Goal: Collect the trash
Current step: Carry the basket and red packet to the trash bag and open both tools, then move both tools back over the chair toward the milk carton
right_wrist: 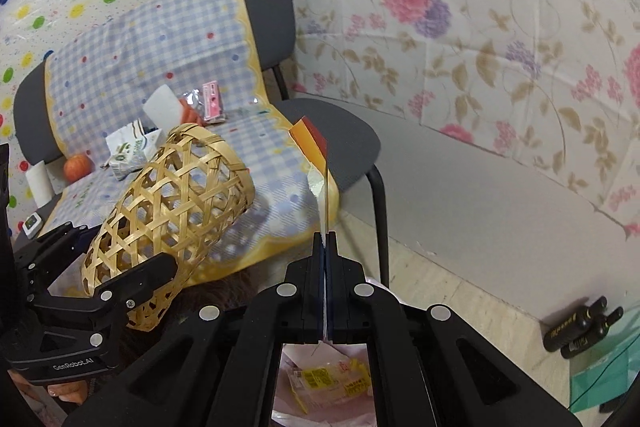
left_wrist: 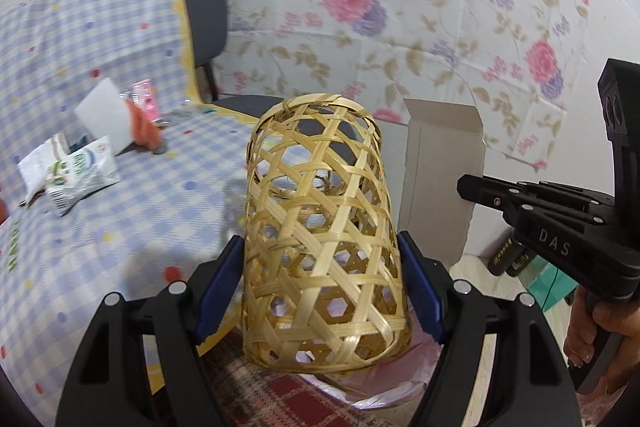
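My left gripper (left_wrist: 320,291) is shut on a woven bamboo basket (left_wrist: 320,227), held tilted above the chair's front edge; it also shows in the right wrist view (right_wrist: 168,207). My right gripper (right_wrist: 326,239) is shut on a flat orange and yellow wrapper (right_wrist: 312,143) that stands edge-on above its fingertips. A pink trash bag (right_wrist: 320,379) with yellow wrappers inside lies below both grippers. On the checked cloth (left_wrist: 120,227) lie a green and white milk carton (left_wrist: 76,175), a white card (left_wrist: 108,115) and a pink packet (left_wrist: 146,99).
A grey chair (right_wrist: 340,131) carries the cloth. An orange fruit (right_wrist: 78,167) and a paper roll (right_wrist: 39,183) sit at its left. A cardboard box (left_wrist: 440,179) stands by the floral wall. Black bottles (right_wrist: 580,327) lie on the floor.
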Action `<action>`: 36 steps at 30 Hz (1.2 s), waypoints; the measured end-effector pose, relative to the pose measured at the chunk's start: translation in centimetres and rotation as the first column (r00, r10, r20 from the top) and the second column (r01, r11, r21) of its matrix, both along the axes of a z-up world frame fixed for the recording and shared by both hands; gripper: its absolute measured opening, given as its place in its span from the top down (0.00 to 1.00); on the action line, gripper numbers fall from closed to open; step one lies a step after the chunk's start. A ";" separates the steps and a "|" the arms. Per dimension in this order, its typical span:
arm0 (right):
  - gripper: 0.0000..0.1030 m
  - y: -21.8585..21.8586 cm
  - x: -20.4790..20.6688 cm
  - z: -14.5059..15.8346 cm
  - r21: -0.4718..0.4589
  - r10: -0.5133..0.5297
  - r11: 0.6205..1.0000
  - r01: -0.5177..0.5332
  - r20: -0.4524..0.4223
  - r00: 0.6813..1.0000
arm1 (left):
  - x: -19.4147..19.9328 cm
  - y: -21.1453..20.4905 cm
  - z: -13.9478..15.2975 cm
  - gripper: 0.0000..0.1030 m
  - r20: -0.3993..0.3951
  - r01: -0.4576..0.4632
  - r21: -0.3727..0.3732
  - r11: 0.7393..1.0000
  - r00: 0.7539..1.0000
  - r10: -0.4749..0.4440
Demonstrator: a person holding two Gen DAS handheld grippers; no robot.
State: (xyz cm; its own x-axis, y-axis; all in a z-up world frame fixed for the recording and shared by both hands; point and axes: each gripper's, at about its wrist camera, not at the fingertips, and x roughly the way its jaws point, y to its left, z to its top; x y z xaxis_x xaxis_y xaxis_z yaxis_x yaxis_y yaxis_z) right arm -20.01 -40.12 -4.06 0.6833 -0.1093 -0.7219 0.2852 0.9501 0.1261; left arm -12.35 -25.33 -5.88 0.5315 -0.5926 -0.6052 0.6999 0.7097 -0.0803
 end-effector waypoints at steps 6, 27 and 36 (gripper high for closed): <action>0.98 -1.3 -0.5 -0.9 0.025 -0.027 0.999 0.028 -0.010 1.000 | 0.6 -2.3 -1.0 0.27 -0.020 0.041 0.020 0.999 0.999 -0.040; 0.65 -1.5 2.0 -1.5 0.080 -0.034 0.996 0.034 0.002 0.999 | 5.0 2.2 0.8 0.14 0.022 -0.139 0.004 0.990 0.990 0.139; 0.62 1.5 6.1 -1.0 0.077 0.048 0.996 -0.049 0.011 0.999 | 6.9 6.0 1.2 0.13 0.036 -0.233 0.051 0.971 0.972 0.231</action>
